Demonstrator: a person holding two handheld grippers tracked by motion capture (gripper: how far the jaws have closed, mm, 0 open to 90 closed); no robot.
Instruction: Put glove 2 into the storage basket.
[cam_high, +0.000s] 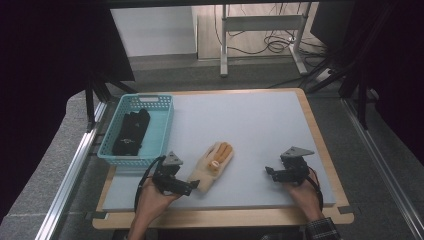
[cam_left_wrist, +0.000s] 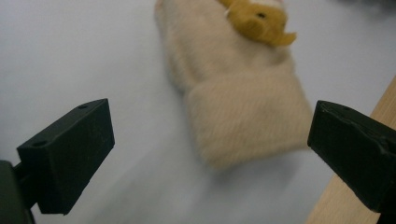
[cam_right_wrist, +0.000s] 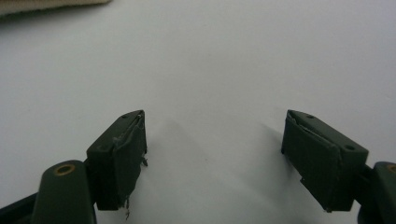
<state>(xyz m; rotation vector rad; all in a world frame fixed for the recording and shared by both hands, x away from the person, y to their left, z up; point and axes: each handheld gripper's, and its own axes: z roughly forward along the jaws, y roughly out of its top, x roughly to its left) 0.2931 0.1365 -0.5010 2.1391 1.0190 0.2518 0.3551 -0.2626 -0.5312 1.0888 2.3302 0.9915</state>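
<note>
A cream knitted glove (cam_high: 212, 166) with yellow-orange fingers lies flat on the grey mat, near the front, left of centre. In the left gripper view the glove (cam_left_wrist: 243, 93) lies ahead with its cuff nearest. My left gripper (cam_high: 192, 185) is just left of the cuff, its jaws open wide (cam_left_wrist: 210, 154) and nothing gripped between them. My right gripper (cam_high: 270, 172) rests at the front right of the mat, well away from the glove. Its jaws (cam_right_wrist: 215, 158) stand open over bare mat.
A teal plastic basket (cam_high: 162, 131) sits at the mat's left edge with a black glove (cam_high: 131, 131) inside. The wooden table edge (cam_high: 225, 217) runs along the front. A desk frame and cables (cam_high: 265, 40) stand on the floor beyond the table.
</note>
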